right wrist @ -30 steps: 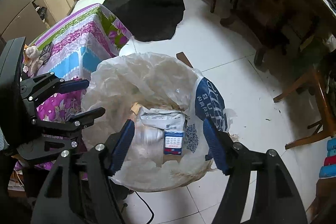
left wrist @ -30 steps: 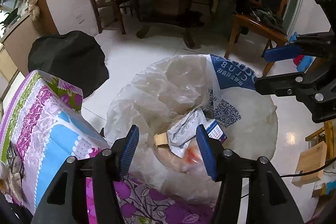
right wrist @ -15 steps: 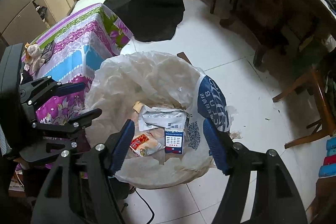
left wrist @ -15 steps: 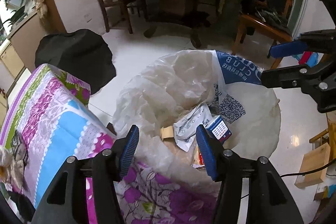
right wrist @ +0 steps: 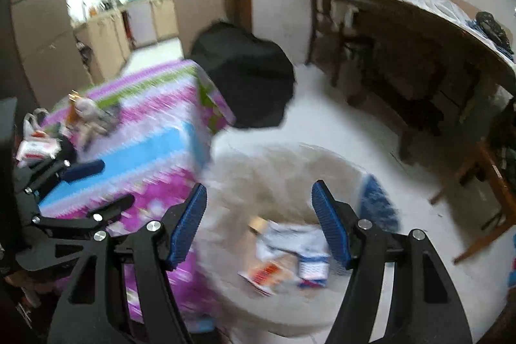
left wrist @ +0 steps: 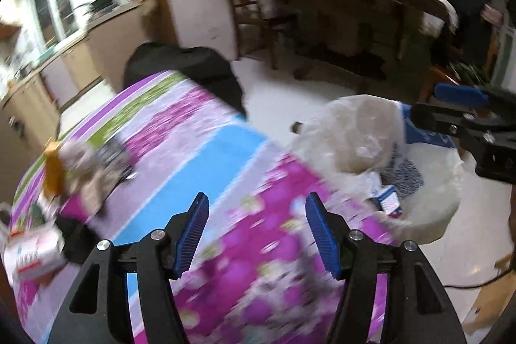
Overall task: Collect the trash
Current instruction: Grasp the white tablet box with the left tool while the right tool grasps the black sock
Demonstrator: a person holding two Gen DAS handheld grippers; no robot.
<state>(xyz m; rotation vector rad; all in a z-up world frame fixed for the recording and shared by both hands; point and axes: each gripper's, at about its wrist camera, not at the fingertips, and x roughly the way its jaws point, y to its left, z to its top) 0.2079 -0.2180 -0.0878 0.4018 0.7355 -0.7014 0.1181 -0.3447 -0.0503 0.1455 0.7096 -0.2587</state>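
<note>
White plastic lines the trash bag (right wrist: 290, 170), which stands open on the floor (right wrist: 371, 131) just beside the desk (left wrist: 180, 150). Inside it lie a crumpled white wrapper (right wrist: 290, 239), a small blue-and-white carton (right wrist: 312, 271) and a red-and-white packet (right wrist: 266, 273); both views are blurred, so finer detail is unreadable. More litter sits on the far end of the desk: an orange item (left wrist: 53, 170), crumpled paper (left wrist: 87, 179) and a white box (left wrist: 32, 250). The desk carries a purple, blue and green flowered cloth. The left hand-held gripper (left wrist: 254, 234) hangs over the cloth, jaws wide apart, gripping nothing. The right hand-held gripper (right wrist: 259, 223) hangs above the bag mouth, jaws likewise wide apart and empty. A black covered object (right wrist: 245, 79) stands beyond the desk, and a wooden dining table (right wrist: 419, 31) with a chair (right wrist: 322, 5) lies further back.
</note>
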